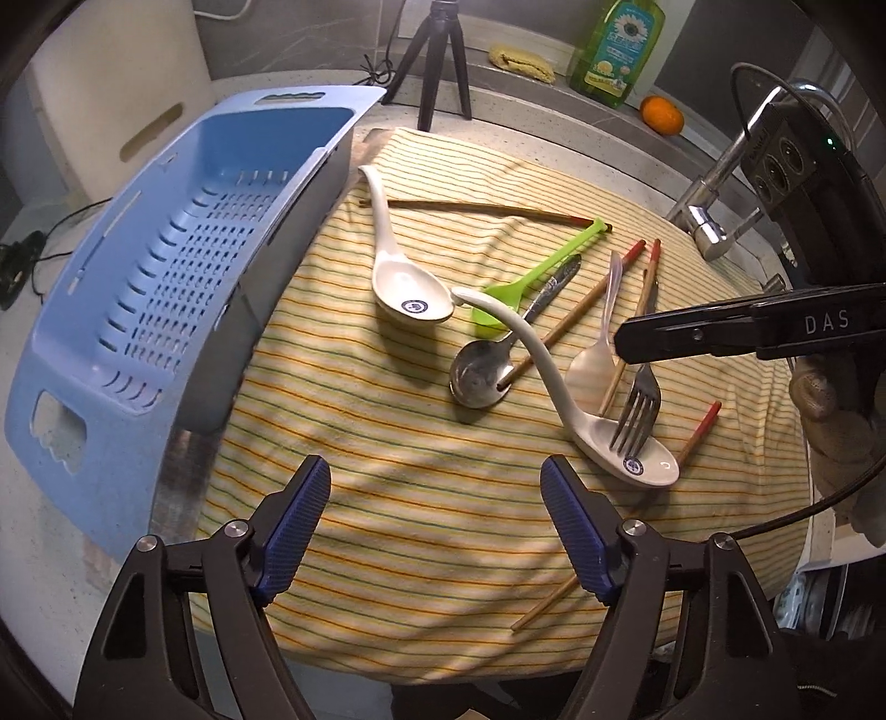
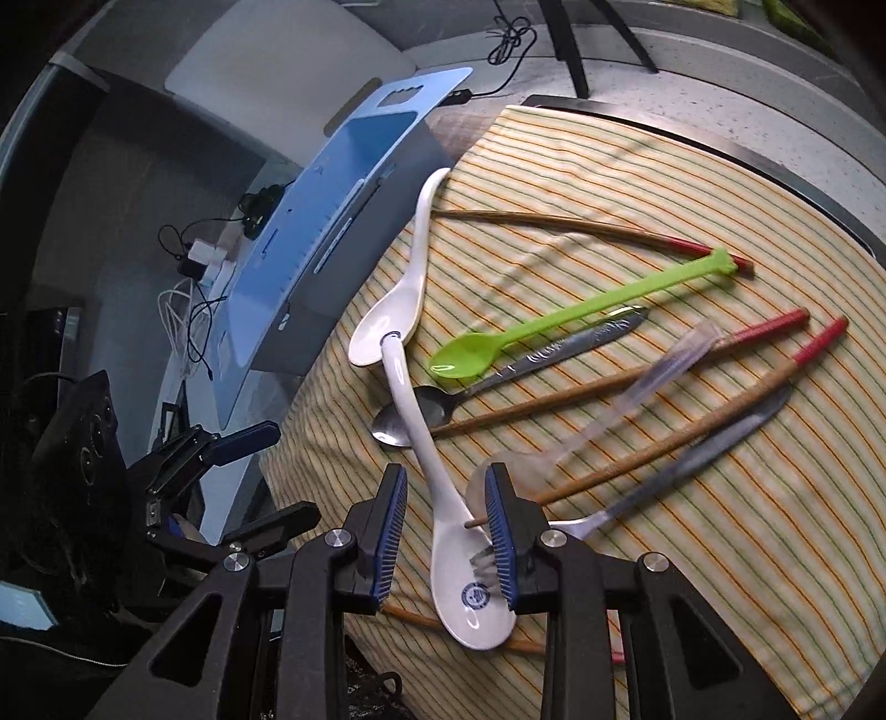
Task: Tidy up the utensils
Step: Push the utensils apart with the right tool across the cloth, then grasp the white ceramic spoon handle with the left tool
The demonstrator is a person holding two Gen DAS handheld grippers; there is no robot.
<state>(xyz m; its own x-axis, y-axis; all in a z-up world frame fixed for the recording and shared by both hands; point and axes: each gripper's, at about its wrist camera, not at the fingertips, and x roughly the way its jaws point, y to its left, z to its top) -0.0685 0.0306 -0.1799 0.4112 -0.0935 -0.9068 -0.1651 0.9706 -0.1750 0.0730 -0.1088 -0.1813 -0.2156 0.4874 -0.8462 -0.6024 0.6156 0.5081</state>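
Utensils lie scattered on a striped cloth (image 1: 387, 498): two white ceramic spoons (image 1: 398, 277) (image 1: 559, 382), a green plastic spoon (image 1: 526, 282), a metal spoon (image 1: 482, 371), a clear plastic spoon (image 1: 598, 360), a fork (image 1: 637, 410) and several red-tipped chopsticks (image 1: 576, 315). A blue slotted basket (image 1: 166, 266) stands at the left, empty. My left gripper (image 1: 437, 531) is open above bare cloth. My right gripper (image 2: 446, 531) is open, its fingers straddling the nearer white spoon (image 2: 465, 587); its finger (image 1: 720, 332) shows in the left wrist view above the fork.
A faucet (image 1: 714, 194), a green soap bottle (image 1: 620, 50), an orange (image 1: 662, 113), a sponge (image 1: 520, 63) and a tripod (image 1: 437, 61) stand behind the cloth. Cables and chargers (image 2: 205, 260) lie beyond the basket.
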